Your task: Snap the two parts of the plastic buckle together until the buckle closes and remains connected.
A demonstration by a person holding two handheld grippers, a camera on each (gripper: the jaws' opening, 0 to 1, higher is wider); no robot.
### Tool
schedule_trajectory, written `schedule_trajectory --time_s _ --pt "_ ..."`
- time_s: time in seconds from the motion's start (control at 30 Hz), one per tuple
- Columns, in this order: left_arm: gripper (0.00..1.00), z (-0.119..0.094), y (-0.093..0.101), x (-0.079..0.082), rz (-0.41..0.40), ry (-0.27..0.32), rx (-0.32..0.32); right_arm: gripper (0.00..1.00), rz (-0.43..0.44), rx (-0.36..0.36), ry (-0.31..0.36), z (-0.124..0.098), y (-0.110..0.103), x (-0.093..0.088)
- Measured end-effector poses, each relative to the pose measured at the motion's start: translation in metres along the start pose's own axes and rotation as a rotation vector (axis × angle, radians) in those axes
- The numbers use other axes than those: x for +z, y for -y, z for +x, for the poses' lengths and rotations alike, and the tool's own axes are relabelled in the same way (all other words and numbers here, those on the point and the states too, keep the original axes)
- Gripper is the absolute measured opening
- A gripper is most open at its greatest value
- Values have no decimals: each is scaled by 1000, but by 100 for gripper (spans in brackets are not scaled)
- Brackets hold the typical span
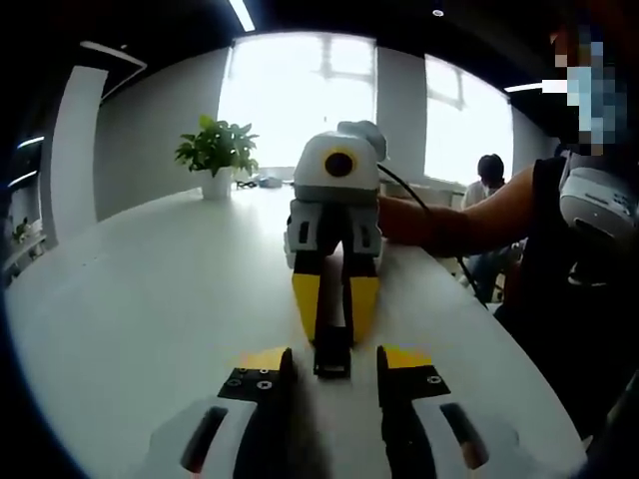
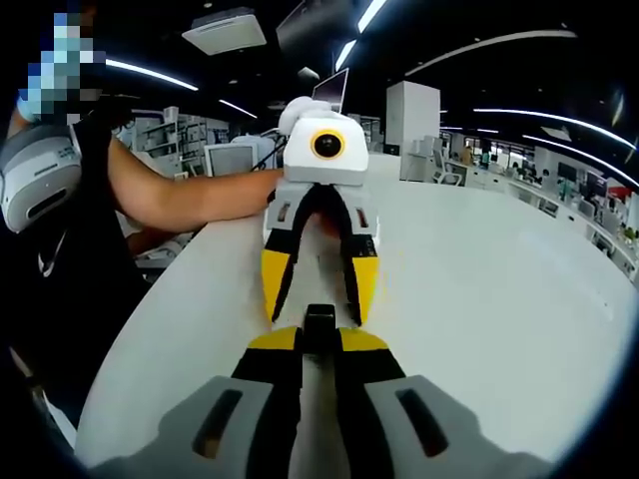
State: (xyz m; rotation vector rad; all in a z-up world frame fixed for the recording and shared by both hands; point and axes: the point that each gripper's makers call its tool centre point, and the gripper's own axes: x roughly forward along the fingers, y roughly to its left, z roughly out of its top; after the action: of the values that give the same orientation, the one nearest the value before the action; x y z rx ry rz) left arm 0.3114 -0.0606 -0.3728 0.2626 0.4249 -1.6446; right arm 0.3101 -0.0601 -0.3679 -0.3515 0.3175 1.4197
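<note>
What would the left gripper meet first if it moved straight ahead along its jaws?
Most likely the black buckle piece held in the right gripper, lying just ahead between the left gripper's open jaws; exact depth is unclear.

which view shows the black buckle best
The left gripper view: the black buckle lies in the open between that gripper's spread jaws, held at its far end by the right gripper. In the right gripper view, just a small end of the buckle sticks out past the closed jaws, facing the left gripper.
</note>
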Motion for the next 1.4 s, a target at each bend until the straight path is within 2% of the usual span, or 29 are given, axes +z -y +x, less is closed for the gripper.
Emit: schedule_trajectory --time_s 0.03,0.1,0.2,0.6,0.67,0.73,0.83,0.93,1.07,1.13,1.2,1.3,1.4 --pt "50 0 -4 3 9 17 22 10 0 -1 0 0 0 0" --pt "69 -1 -8 8 9 49 38 10 -1 -2 -1 0 0 0" --pt "100 -3 -11 17 -51 106 44 10 -2 -3 1 0 0 1" --pt "100 -10 -28 18 -32 113 130 10 -8 -18 10 0 2 3" --pt "100 -14 -38 22 4 133 188 10 -10 -30 17 -1 4 5" --pt "100 -17 -40 24 2 140 201 10 -10 -50 24 -2 8 7" --pt "100 -27 -47 32 0 183 237 10 -1 -69 34 -5 12 9" --pt "100 -32 -50 35 -8 202 255 10 -1 -99 39 -6 17 11" --pt "100 -37 -62 35 -13 208 315 10 9 -153 55 -8 28 13" --pt "100 -42 -72 30 -27 189 364 10 17 -175 67 -9 32 15" --pt "100 -47 -80 30 -47 195 402 10 12 -209 67 -10 38 15" --pt "100 -55 -88 32 -59 207 451 10 -7 -287 77 -15 51 18" --pt "100 -61 -96 32 -73 213 488 10 16 -302 87 -18 54 20"
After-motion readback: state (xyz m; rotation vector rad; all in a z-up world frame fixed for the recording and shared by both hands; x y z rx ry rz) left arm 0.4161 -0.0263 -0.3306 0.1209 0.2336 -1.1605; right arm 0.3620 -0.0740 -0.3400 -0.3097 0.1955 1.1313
